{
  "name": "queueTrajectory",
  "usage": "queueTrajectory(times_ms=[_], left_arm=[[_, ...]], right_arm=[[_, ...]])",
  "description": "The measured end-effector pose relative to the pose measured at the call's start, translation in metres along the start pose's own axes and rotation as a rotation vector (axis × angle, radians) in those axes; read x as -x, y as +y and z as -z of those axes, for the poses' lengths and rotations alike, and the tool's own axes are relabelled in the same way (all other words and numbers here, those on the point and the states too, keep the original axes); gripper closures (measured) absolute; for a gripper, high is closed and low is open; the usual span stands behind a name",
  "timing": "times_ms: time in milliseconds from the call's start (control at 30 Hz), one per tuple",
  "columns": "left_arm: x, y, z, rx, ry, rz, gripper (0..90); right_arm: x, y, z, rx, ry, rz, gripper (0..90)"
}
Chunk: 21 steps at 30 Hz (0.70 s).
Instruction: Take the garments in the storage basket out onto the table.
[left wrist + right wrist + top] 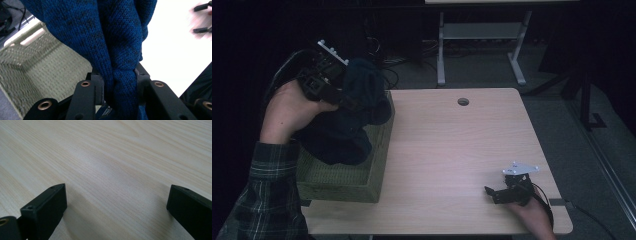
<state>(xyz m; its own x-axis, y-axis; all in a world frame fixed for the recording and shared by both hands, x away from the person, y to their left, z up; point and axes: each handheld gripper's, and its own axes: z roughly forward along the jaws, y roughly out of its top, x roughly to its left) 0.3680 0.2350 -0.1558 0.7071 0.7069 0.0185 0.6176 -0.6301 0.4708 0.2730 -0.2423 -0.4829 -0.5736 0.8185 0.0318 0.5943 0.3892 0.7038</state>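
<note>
The wooden table [452, 150] carries a green woven basket [362, 182] at its left edge, and the rest of the top lies bare. A dark blue knitted sweater [347, 125] rises out of that basket: its top is bunched and lifted above the far rim, while the lower folds sit inside on the basket floor.

The left gripper [343, 99] is clamped on a thick twist of the knit; in the left gripper view the sweater [110, 50] is pinched between both jaws, with the basket wall [37, 62] below and behind.

The right gripper [492, 192] rests low near the table's right front corner, well apart from the basket, its jaws spread wide over bare wood with nothing between them.

To lift the sweater out cleanly, it seems wise to raise it straight up until the hanging folds clear the rim, then carry it sideways over the open tabletop. The bite looks deep enough, but a sideways pull made too soon could drag the light basket along, and the free gripper could steady its wall.
</note>
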Motion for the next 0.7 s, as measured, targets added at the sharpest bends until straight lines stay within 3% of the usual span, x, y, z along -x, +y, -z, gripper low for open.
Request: queueTrajectory(times_ms=[367, 700], left_arm=[[0.023, 0.029, -0.004, 0.021, -0.013, -0.044, 69.3], [0.044, 0.058, -0.02, 0.002, -0.039, -0.104, 69.3]], right_arm=[[0.0, 0.0, 0.0, 0.0, 0.0, 0.0, 2.5], [0.0, 0.0, 0.0, -0.002, 0.0, -0.001, 2.5]])
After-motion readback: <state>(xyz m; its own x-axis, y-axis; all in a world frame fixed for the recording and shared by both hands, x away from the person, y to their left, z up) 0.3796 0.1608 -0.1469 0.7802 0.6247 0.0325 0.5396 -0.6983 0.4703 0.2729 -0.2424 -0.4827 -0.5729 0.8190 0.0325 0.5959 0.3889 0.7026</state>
